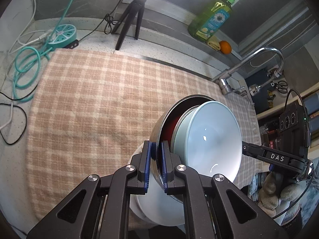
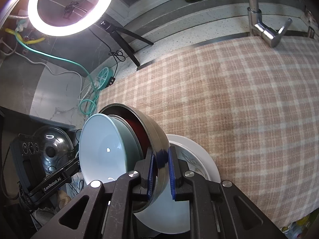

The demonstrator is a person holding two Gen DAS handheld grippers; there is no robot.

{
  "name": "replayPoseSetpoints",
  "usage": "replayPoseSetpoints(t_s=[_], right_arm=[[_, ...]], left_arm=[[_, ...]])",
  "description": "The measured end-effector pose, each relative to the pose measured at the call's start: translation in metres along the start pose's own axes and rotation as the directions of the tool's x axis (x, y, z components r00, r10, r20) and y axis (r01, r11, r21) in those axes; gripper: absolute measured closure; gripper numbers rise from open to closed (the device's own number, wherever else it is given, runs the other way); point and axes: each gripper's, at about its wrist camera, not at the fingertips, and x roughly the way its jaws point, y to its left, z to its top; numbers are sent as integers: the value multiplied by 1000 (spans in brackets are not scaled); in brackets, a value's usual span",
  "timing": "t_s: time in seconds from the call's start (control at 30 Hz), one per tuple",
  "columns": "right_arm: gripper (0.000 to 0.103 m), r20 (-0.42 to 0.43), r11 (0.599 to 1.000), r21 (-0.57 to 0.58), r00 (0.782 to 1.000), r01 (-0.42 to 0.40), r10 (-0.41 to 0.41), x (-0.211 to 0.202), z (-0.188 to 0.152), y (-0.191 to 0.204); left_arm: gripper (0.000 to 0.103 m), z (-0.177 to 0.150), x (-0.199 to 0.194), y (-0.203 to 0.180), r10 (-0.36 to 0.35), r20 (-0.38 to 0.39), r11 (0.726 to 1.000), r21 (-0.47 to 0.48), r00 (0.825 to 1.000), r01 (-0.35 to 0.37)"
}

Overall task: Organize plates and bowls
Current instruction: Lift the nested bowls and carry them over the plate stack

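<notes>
Bowls nested as a tilted stack — a pale blue bowl [image 1: 209,139] inside a steel bowl [image 1: 159,131] with a dark red lining — are held above the checked cloth [image 1: 95,103], gripped from opposite sides. Left gripper [image 1: 157,165]: blue pads clamped on the steel rim. Right gripper [image 2: 161,175]: pads likewise closed on the steel rim at the far side of the stack. A white plate [image 2: 199,159] lies on the cloth directly beneath the stack, partly hidden by it. Around the work area: a black tripod [image 1: 133,18] with ring light [image 2: 69,6] at the back of the speckled counter [image 1: 95,39], a teal round power strip [image 1: 63,35] with trailing cables, a green soap bottle [image 1: 211,18] and an orange [image 1: 225,46] on the ledge, and a chrome faucet [image 1: 257,63] — none touches the bowls.
</notes>
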Motion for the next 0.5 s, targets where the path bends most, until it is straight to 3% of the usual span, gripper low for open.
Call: replayPoseSetpoints(t_s=[0.5], right_arm=[[90, -26, 999, 44, 999, 27, -26, -4, -41, -24]], left_arm=[[97, -33, 8, -16, 1, -44, 1000, 31, 999, 0]])
